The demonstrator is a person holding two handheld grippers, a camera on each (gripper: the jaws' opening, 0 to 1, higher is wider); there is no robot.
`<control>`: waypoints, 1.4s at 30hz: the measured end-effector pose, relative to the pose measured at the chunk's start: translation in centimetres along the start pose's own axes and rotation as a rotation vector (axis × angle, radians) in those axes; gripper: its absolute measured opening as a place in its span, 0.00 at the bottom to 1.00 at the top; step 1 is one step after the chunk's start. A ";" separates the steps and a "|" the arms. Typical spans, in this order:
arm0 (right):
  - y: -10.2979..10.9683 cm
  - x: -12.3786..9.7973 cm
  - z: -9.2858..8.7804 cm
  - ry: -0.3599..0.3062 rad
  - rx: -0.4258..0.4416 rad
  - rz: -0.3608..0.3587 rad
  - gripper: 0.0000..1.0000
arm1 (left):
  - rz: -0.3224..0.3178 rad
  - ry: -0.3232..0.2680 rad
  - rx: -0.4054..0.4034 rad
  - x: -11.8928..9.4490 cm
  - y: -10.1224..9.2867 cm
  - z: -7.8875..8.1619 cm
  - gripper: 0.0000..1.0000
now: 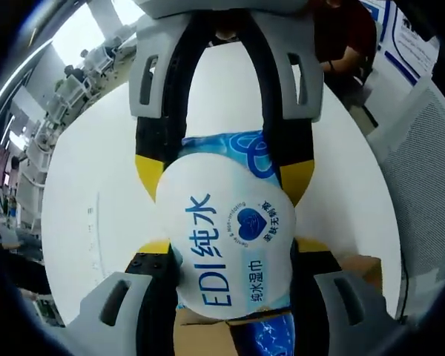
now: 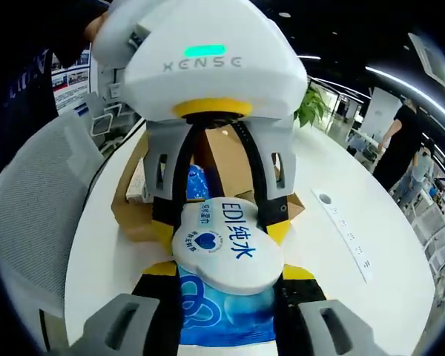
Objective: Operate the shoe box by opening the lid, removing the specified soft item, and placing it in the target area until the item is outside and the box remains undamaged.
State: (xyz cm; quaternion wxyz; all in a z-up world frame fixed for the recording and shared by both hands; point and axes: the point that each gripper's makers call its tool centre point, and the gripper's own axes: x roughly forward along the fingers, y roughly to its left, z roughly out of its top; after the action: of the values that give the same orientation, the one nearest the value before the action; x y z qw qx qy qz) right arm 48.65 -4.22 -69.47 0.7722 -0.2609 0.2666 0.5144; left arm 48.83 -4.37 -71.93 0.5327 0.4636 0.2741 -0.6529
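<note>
A soft pack of wet wipes (image 1: pixel 226 248), blue with a white oval lid printed "EDI", hangs above the white table between my two grippers, which face each other. My left gripper (image 1: pixel 233 248) is shut on one end of it, the yellow-tipped jaws pressing its sides. From the opposite side my right gripper (image 1: pixel 222 172) is shut on the other end. In the right gripper view the pack (image 2: pixel 226 256) sits in my right gripper (image 2: pixel 228 271), with the left gripper (image 2: pixel 221 228) clamped on it beyond. Behind stands the open brown shoe box (image 2: pixel 226 159).
The round white table (image 1: pixel 96 185) has a grey mesh chair (image 2: pixel 37 215) at its edge. A white cable strip (image 2: pixel 348 233) lies on the table. A seated person (image 1: pixel 341 44) is across it, others stand far right (image 2: pixel 397 141). A plant (image 2: pixel 311 104) stands behind.
</note>
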 end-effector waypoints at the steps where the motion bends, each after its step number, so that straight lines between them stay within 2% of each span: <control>1: 0.0 0.1 -0.2 0.001 -0.001 0.001 0.44 | -0.001 -0.001 -0.001 0.2 0.0 0.0 0.61; 13: 0.1 1.5 -2.1 0.005 0.023 0.003 0.44 | -0.025 0.021 0.009 2.4 -0.2 -0.8 0.61; 24: 0.0 2.6 -2.5 -0.004 0.019 0.009 0.44 | -0.029 0.042 0.007 3.1 -0.2 -1.8 0.61; 34: 0.1 3.3 -3.3 0.012 -0.015 0.012 0.45 | -0.037 0.054 -0.013 3.9 -0.2 -2.1 0.61; 42: 0.1 3.4 -3.5 -0.002 -0.003 0.009 0.45 | -0.040 0.052 -0.008 4.1 -0.2 -2.2 0.60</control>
State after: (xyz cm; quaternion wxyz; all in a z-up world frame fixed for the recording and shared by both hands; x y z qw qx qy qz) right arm 49.21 -4.35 -74.37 0.7697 -0.2603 0.2662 0.5186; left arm 49.29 -4.22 -76.60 0.5138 0.4728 0.2999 -0.6500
